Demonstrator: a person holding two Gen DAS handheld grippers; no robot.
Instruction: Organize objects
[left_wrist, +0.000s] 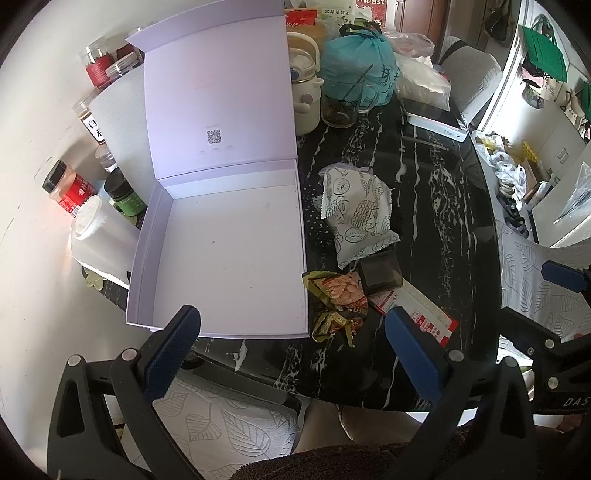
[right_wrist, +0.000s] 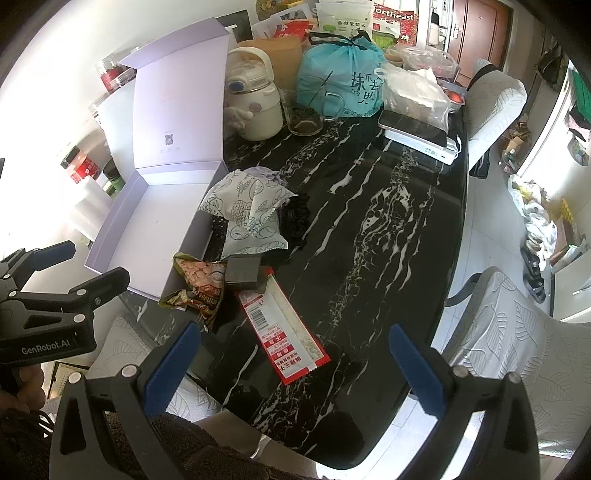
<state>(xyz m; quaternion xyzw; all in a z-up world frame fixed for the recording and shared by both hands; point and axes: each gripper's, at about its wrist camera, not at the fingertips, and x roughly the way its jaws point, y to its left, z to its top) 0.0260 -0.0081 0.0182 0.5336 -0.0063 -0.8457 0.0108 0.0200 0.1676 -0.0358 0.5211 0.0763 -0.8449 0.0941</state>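
Observation:
An open, empty lilac box (left_wrist: 229, 258) (right_wrist: 147, 225) with its lid raised lies at the left of the black marble table (left_wrist: 424, 221) (right_wrist: 369, 221). Beside its right wall lie a leaf-patterned white pouch (left_wrist: 360, 210) (right_wrist: 251, 214), a small dark square box (left_wrist: 380, 275) (right_wrist: 243, 275), a crumpled snack packet (left_wrist: 341, 291) (right_wrist: 201, 284) and a red-and-white sachet (left_wrist: 417, 314) (right_wrist: 284, 332). My left gripper (left_wrist: 295, 347) is open and empty over the box's near edge. My right gripper (right_wrist: 295, 365) is open and empty above the sachet.
At the back stand a cream kettle (right_wrist: 255, 107), a glass mug (right_wrist: 306, 110), a teal bag (right_wrist: 343, 81), clear plastic bags (right_wrist: 413, 92) and a phone on a white device (right_wrist: 417, 136). Jars (left_wrist: 70, 188) line the wall left of the box. Leaf-patterned chairs (right_wrist: 517, 350) surround the table.

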